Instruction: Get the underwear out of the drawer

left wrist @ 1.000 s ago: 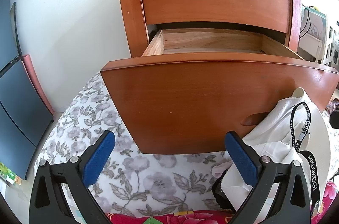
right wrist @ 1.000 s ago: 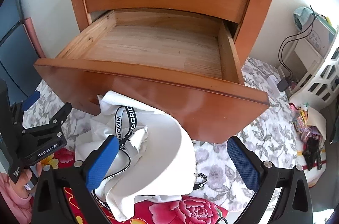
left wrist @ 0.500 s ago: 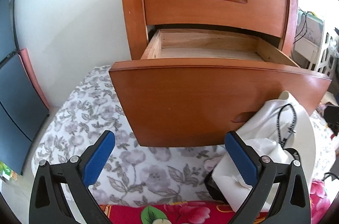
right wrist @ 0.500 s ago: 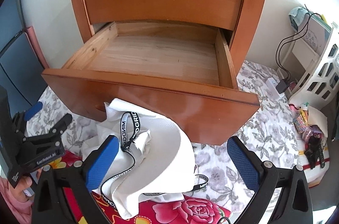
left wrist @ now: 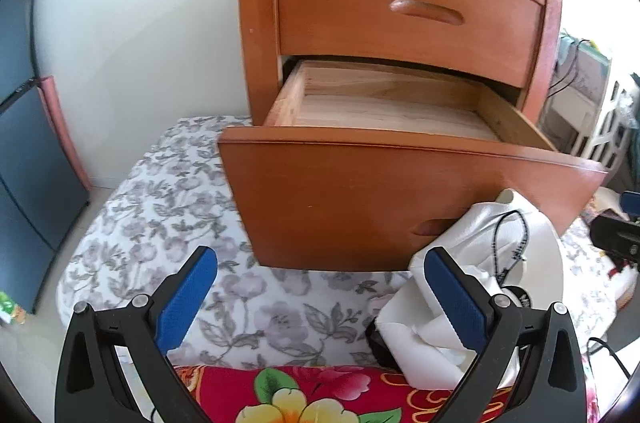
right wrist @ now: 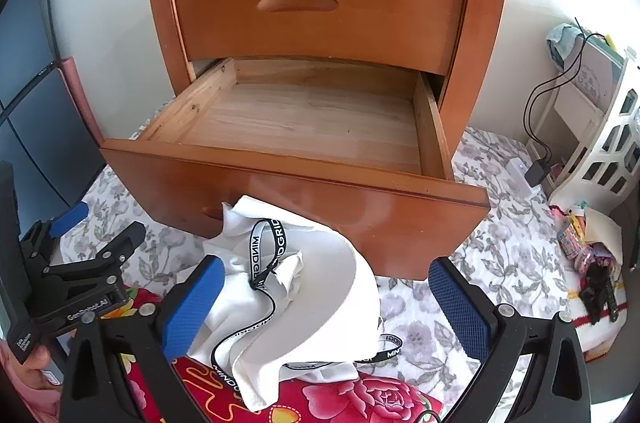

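Observation:
The white underwear [right wrist: 332, 287] with a black lettered band lies crumpled on the floral bedding, against the front of the pulled-out lower drawer [right wrist: 360, 207]. Only bare wood shows on the drawer's floor [right wrist: 312, 119]. My right gripper [right wrist: 326, 271] hovers open above the underwear, and nothing is held between its blue pads [right wrist: 192, 303]. My left gripper [left wrist: 320, 283] is also open and holds nothing, left of the underwear [left wrist: 500, 247] and facing the drawer front [left wrist: 380, 207]. In the right wrist view the left gripper [right wrist: 92, 247] appears at the left, held by a hand.
The wooden nightstand [left wrist: 256, 23] has its upper drawer [right wrist: 320, 3] shut. A red flowered blanket [right wrist: 360, 395] lies near me. A white lattice basket [right wrist: 600, 159], a charger with cable [right wrist: 538, 171] and small clutter sit right. Blue panels [left wrist: 24, 151] stand left.
Both grippers have drawn back from the nightstand, which now looks smaller. The underwear lies in the same spot against the drawer front. Both grippers stay open.

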